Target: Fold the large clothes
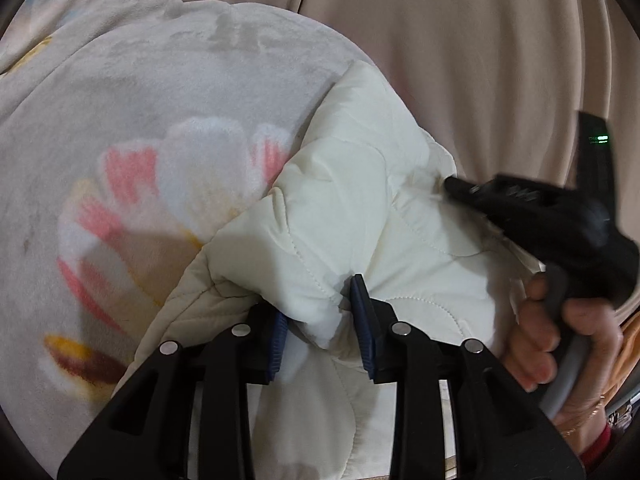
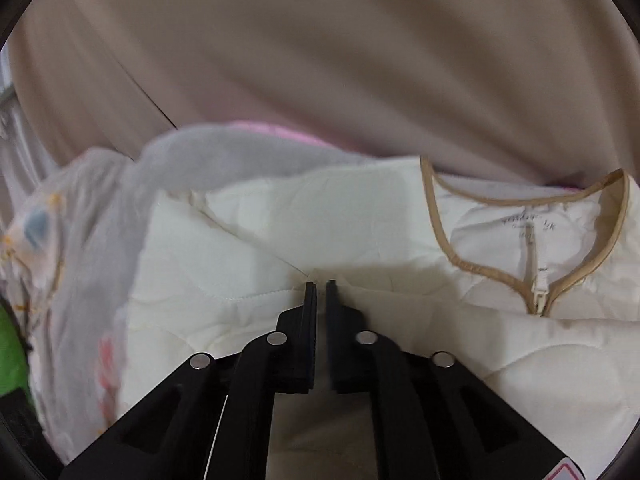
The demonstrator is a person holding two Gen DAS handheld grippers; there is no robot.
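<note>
A cream quilted jacket (image 1: 360,208) lies bunched over a floral fleece blanket (image 1: 140,160). My left gripper (image 1: 320,316) is shut on a thick fold of the jacket, which bulges between its blue pads (image 1: 362,312). In the left wrist view my right gripper (image 1: 452,184) comes in from the right, held by a hand (image 1: 536,344), its tip against the jacket's far edge. In the right wrist view the right gripper (image 2: 321,285) has its jaws almost together, the tips at a crease of the jacket (image 2: 240,260); I see no cloth between them. The tan-trimmed collar (image 2: 532,240) with its zip lies to the right.
Beige sofa cushions (image 1: 460,60) rise behind the clothes, also filling the top of the right wrist view as a backrest (image 2: 320,60). The blanket (image 2: 80,240) heaps up on the left. A pink cloth (image 2: 272,130) shows behind it. Something green (image 2: 12,352) sits at the left edge.
</note>
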